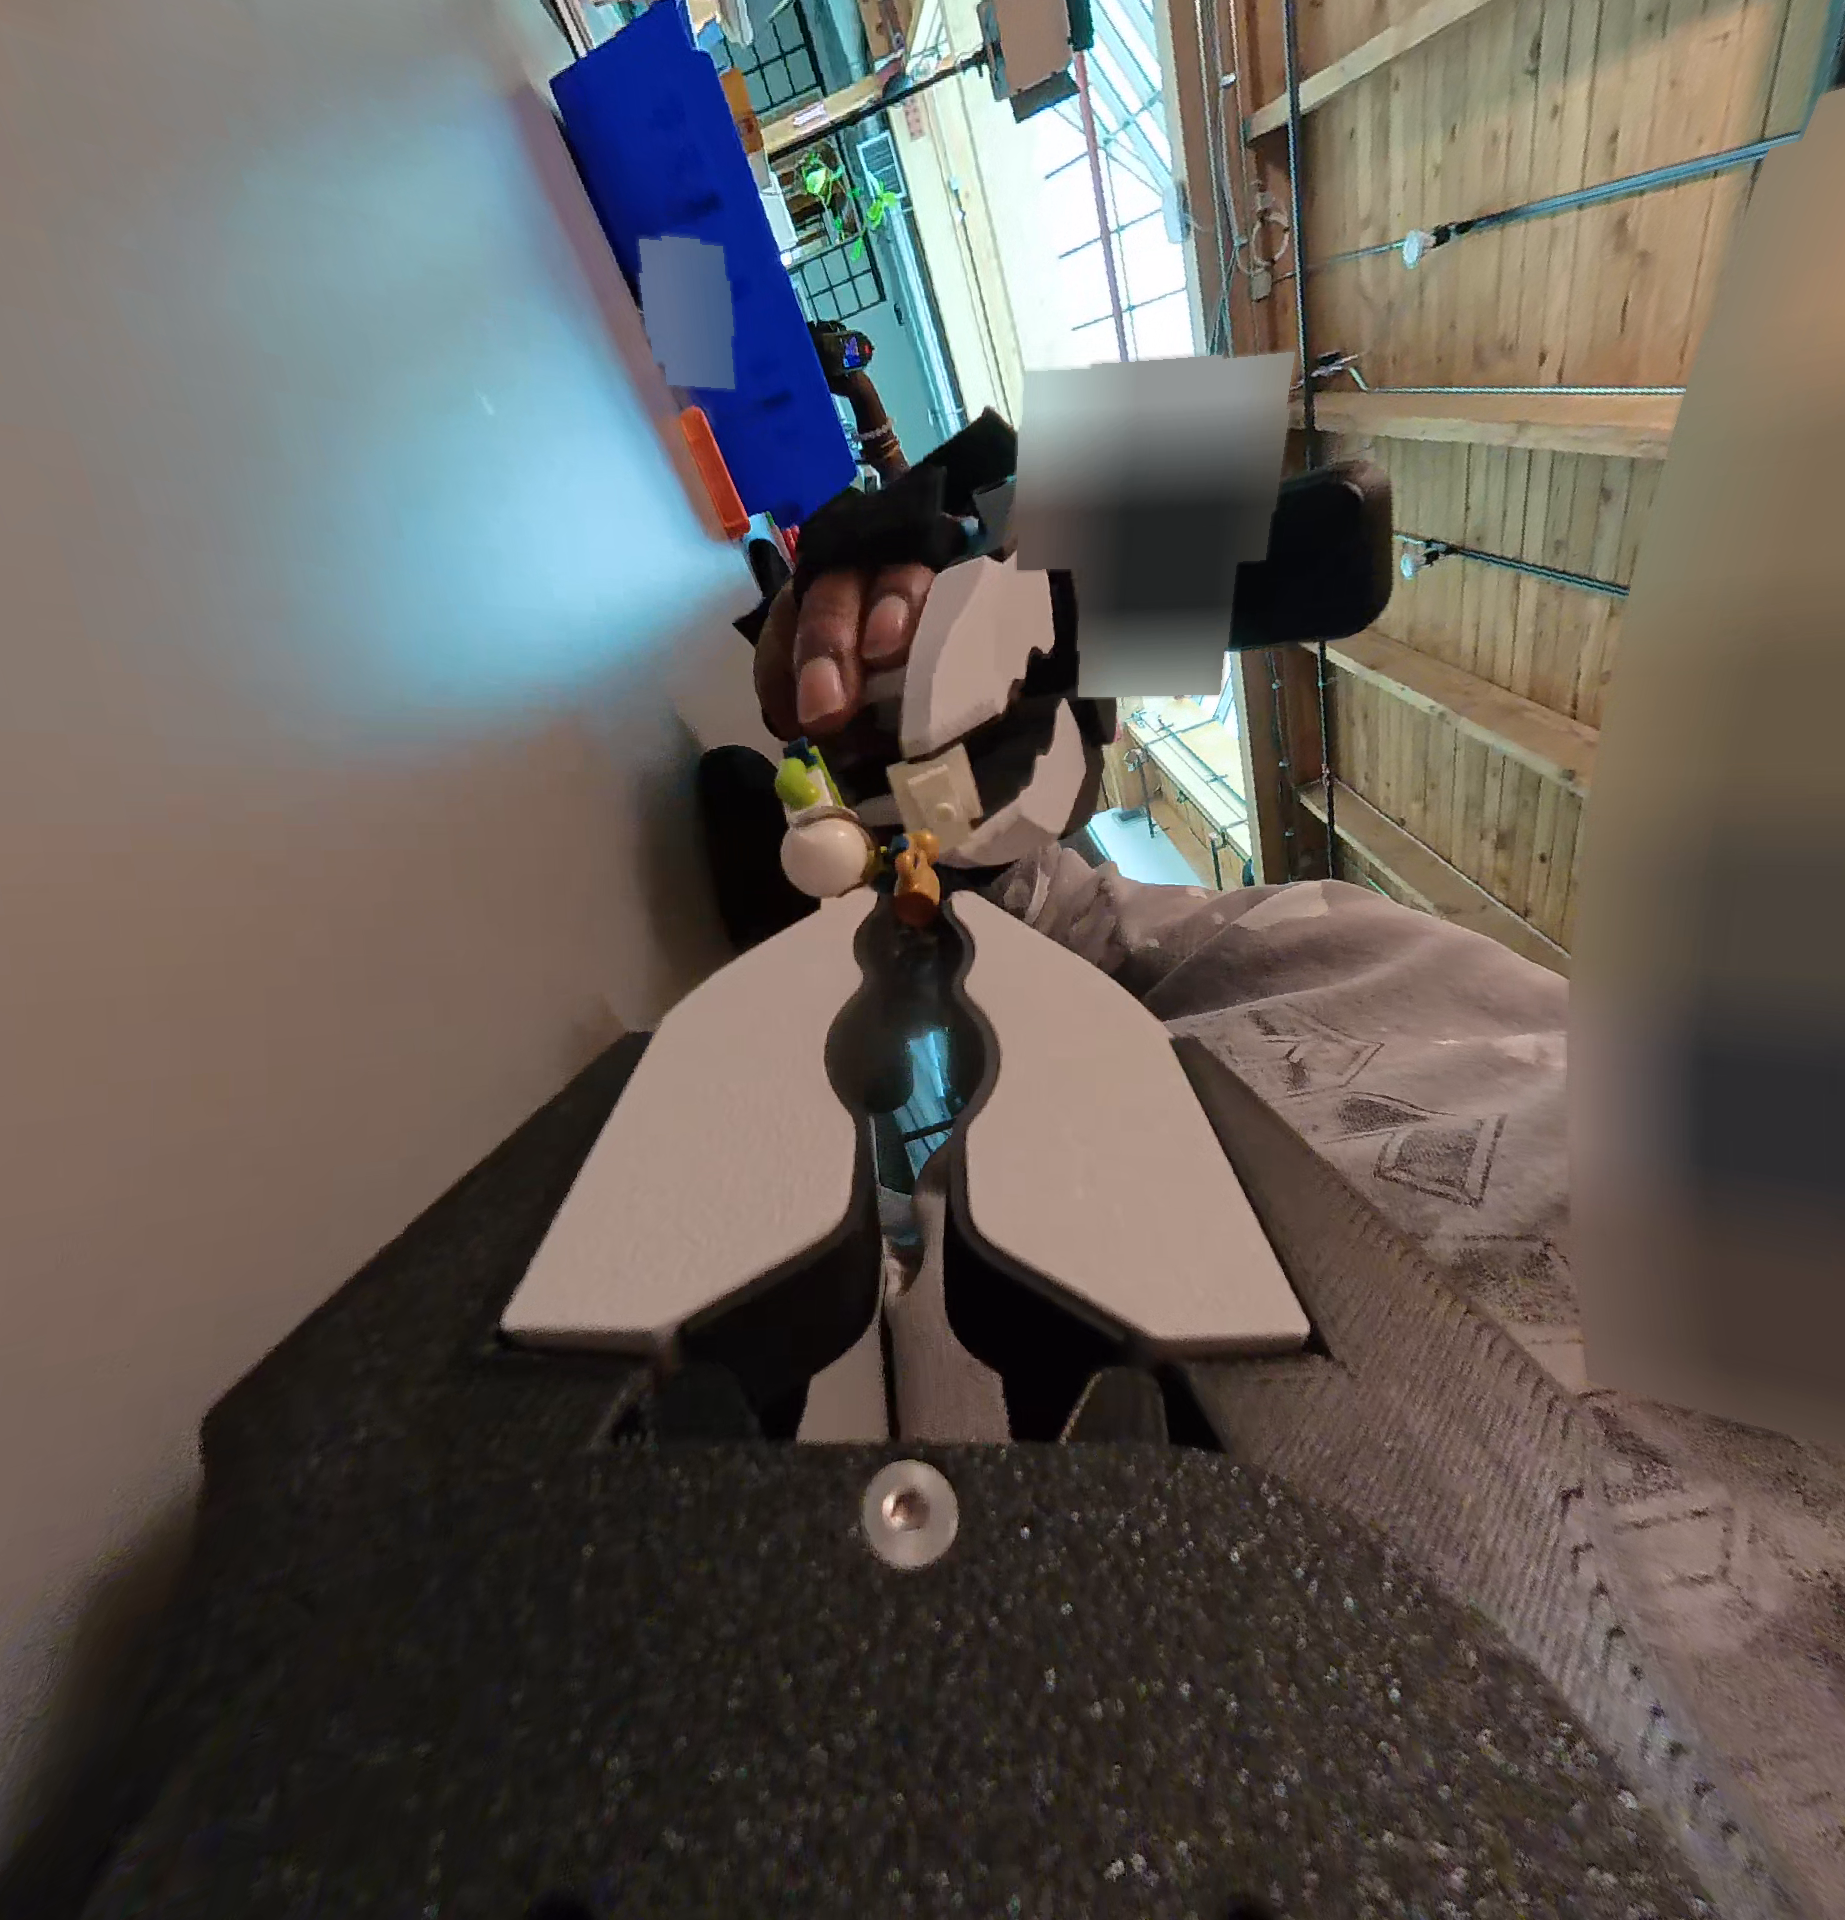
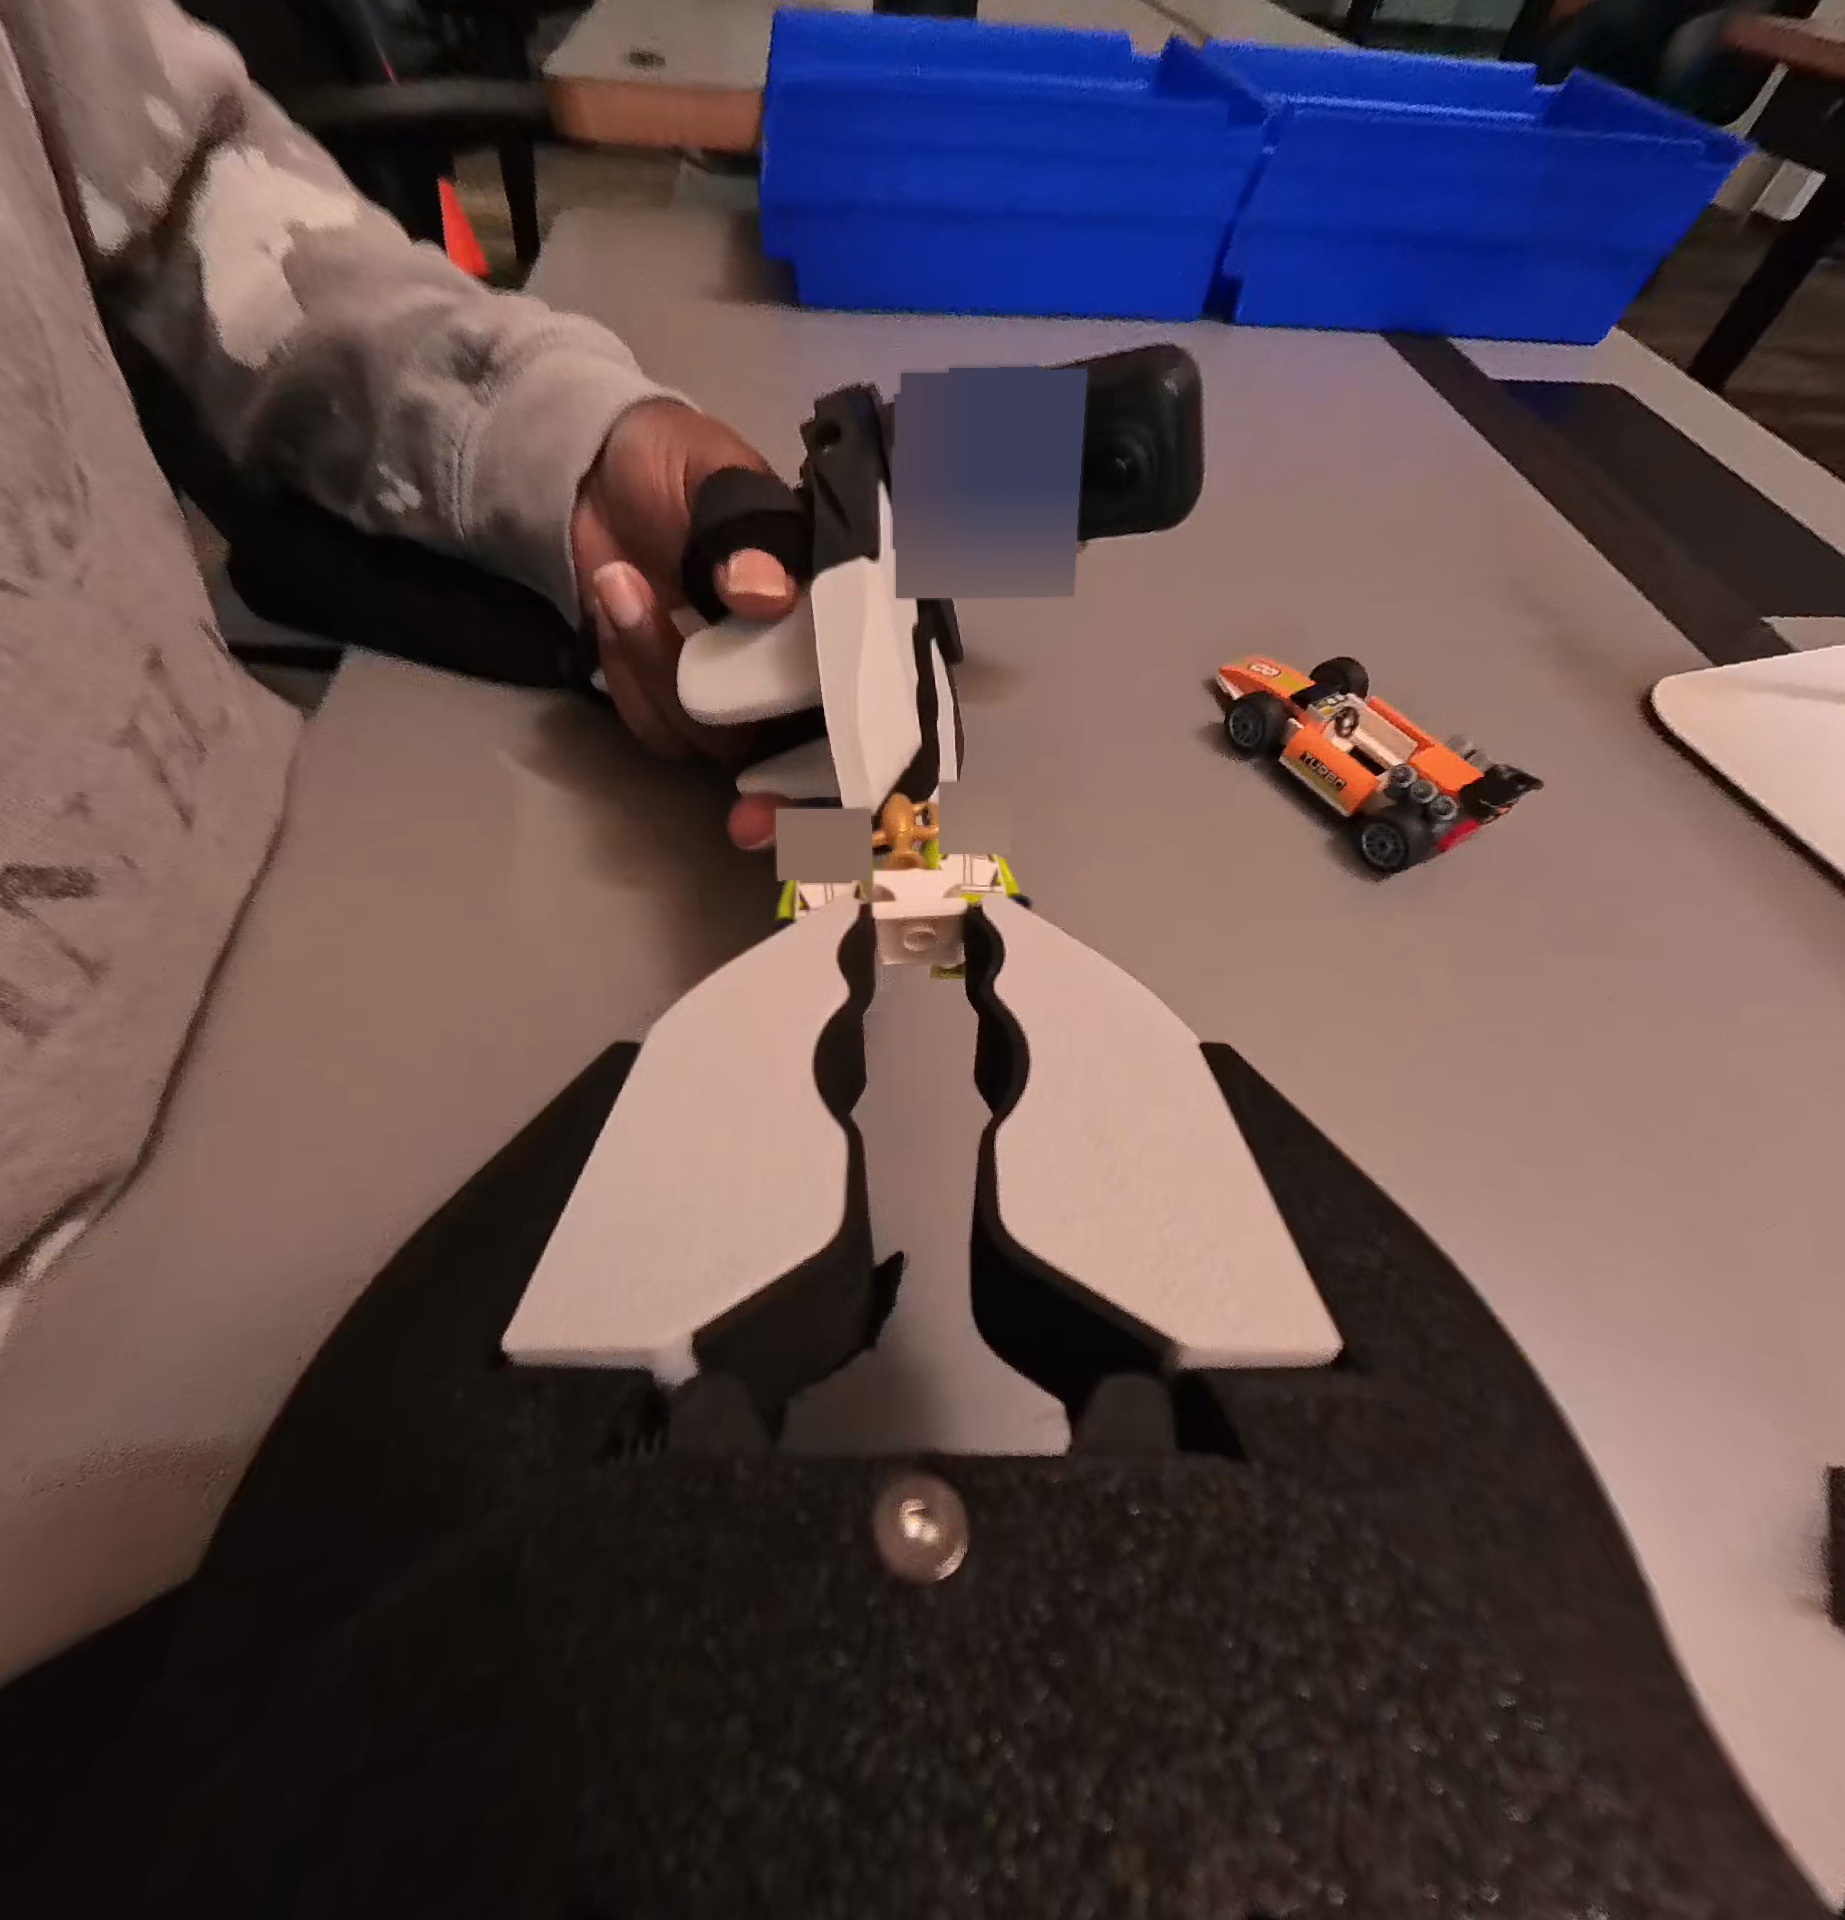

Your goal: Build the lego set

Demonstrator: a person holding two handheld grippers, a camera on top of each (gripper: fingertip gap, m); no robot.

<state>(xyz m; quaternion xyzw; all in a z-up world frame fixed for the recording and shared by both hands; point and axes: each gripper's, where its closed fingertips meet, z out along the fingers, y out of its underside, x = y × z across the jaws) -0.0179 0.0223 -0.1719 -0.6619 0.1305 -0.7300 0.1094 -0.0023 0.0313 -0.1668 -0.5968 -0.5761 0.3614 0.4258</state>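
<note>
Both grippers mid-frame: left gripper (image 1: 913,894) clamped on gold trophy (image 1: 915,881), right gripper (image 2: 920,935) on white brick (image 2: 918,938).

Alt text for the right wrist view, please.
The right tool grips a small white lego figure at its tips, meeting the left tool held by a hand above a grey table. An orange lego race car sits right, blue plastic bins behind.

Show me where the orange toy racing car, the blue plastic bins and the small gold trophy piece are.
Orange toy racing car (image 2: 1365,750): right wrist view, on its body.
Blue plastic bins (image 2: 1001,208): right wrist view, on the left bin's front wall.
Small gold trophy piece (image 2: 905,826): right wrist view, on its cup.
</note>
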